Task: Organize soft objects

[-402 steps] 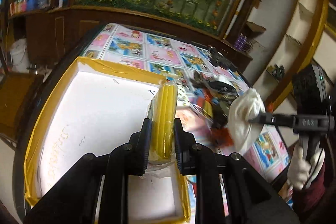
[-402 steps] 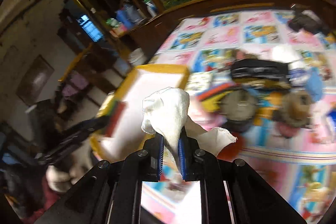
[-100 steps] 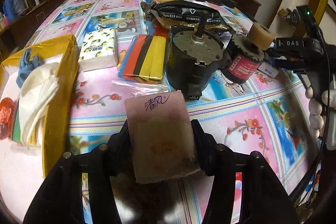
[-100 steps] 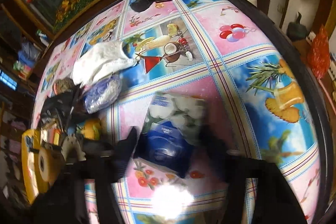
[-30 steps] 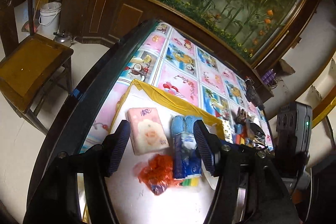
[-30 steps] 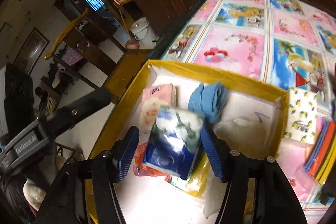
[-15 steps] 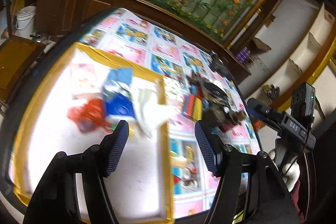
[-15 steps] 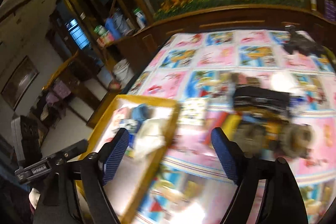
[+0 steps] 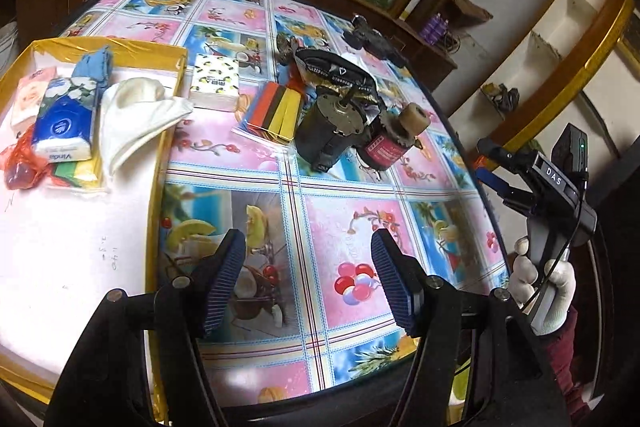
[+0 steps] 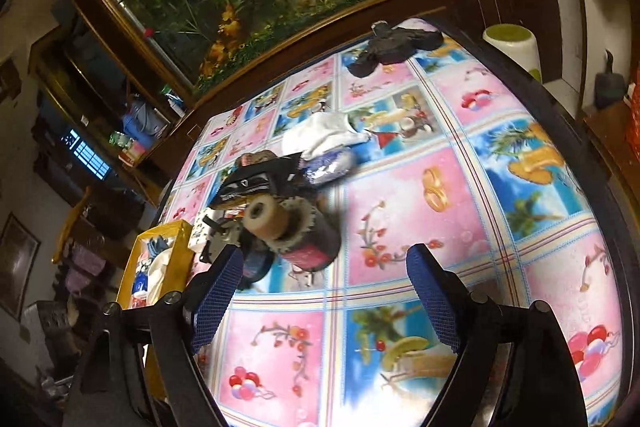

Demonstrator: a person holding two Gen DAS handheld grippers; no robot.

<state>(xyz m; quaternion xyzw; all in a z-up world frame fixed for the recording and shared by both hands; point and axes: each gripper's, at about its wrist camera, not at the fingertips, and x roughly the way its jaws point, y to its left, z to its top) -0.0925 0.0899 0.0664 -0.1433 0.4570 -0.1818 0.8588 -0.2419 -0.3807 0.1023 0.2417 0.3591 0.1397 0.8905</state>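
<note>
1. Crowded tabletop (image 9: 256, 155) under a cartoon-print cloth, aquarium behind; yellow-rimmed tray (image 9: 158, 163) at left of the left-wrist view, already holding tissue packs, blue cloth and white cloth.
2. Lemon-print tissue pack (image 9: 215, 83) just right of the tray, up-frame and left of the left gripper (image 9: 306, 287), long axis running up-frame; nearer this hand.
3. Left gripper empty, jaws moderately apart.
4. Right gripper (image 10: 325, 301) empty, jaws just widened, wide; white cloth (image 10: 320, 135) up-frame, partly hidden behind motors.
</note>
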